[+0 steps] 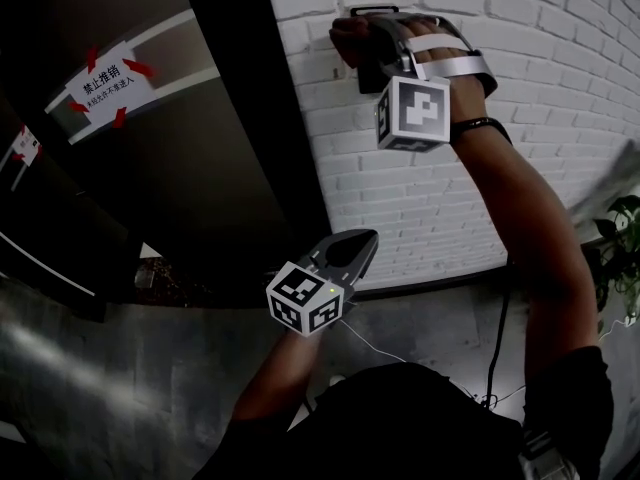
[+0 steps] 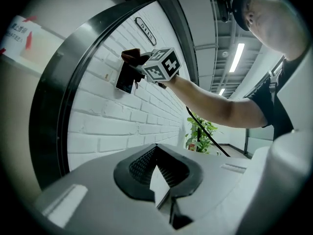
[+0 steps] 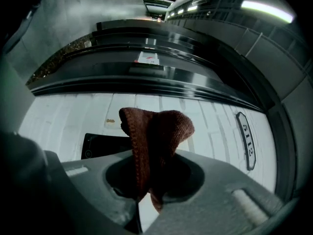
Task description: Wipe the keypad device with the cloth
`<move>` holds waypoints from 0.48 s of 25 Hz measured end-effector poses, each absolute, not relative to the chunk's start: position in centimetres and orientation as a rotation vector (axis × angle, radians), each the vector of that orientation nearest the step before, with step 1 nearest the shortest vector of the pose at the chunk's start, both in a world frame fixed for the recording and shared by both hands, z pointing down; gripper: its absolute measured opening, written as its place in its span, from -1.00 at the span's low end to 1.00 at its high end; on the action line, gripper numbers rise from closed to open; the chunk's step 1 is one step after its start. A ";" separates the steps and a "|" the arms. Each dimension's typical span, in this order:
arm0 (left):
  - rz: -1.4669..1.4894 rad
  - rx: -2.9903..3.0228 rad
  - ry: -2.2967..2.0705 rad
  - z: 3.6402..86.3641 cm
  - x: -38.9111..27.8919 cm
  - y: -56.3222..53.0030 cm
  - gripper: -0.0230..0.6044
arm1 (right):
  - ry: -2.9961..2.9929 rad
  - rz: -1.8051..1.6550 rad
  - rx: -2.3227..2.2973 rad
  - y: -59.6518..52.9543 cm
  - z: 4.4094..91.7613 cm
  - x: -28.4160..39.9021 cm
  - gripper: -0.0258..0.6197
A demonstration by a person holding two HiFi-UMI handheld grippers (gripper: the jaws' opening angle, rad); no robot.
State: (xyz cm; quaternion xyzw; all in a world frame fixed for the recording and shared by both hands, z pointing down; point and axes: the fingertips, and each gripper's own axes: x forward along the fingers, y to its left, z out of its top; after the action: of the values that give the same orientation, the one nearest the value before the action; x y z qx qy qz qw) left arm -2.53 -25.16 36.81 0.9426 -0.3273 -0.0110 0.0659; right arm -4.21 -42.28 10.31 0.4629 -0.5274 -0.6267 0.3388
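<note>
The right gripper (image 3: pixel 146 192) is raised to the white brick wall (image 1: pixel 450 198). Its jaws are closed tight on a rust-brown cloth (image 3: pixel 156 131), pinched at its bunched end so that a rounded fold stands out beyond the jaw tips. The keypad device (image 3: pixel 100 146) is a dark, glossy slab fixed to the wall, just left of and behind that fold.

The cloth looks like a soft, light knit. It should flop and drag rather than push, so the hold near its root, with only a short fold free, seems the right one. The device is rigid and fastened to the wall, so it needs no grasp. Its shiny face probably smears and marks easily, which calls for light, flat pressure — the cloth should meet it, not the hard jaw tips.

The left gripper (image 2: pixel 164 180) hangs low and well apart from the wall, with its jaws drawn together on nothing.

Much is hidden. In the right gripper view the cloth and jaws cover most of the device, and only its left part shows. No keys can be made out. In the head view the gripper and its marker cube block it almost wholly. No view settles whether the cloth is touching the face or just short of it.
</note>
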 end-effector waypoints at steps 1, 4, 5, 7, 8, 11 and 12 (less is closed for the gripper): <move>-0.031 2.840 -0.989 37.0 -2.6 -25.0 -0.87 | -1.378 -1.625 1.198 -42.2 10.8 -4.2 -0.77; -0.024 2.835 -0.997 37.3 -2.7 -24.7 -0.87 | -1.373 -1.609 1.172 -42.4 12.5 -4.2 -0.77; -0.022 2.833 -0.998 37.4 -2.8 -24.6 -0.87 | -1.369 -1.602 1.164 -42.6 13.2 -4.2 -0.77; -0.022 2.830 -0.998 37.5 -2.7 -24.5 -0.87 | -1.382 -1.590 1.149 -42.6 14.5 -4.2 -0.77; -0.022 2.829 -0.997 37.6 -2.7 -24.4 -0.87 | -1.390 -1.585 1.143 -42.6 15.1 -4.3 -0.77; -0.020 2.826 -0.997 37.8 -2.7 -24.3 -0.88 | -1.427 -1.568 1.131 -42.2 16.2 -4.5 -0.77; -0.019 2.825 -0.998 37.8 -2.7 -24.3 -0.87 | -1.435 -1.561 1.127 -42.2 16.6 -4.5 -0.77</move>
State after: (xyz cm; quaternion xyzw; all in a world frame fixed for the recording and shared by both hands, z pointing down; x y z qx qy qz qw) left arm -2.71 -24.26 37.83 0.9404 -0.3321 -0.0065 0.0729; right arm -4.53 -42.21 16.62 0.4374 -0.5571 -0.6061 0.3618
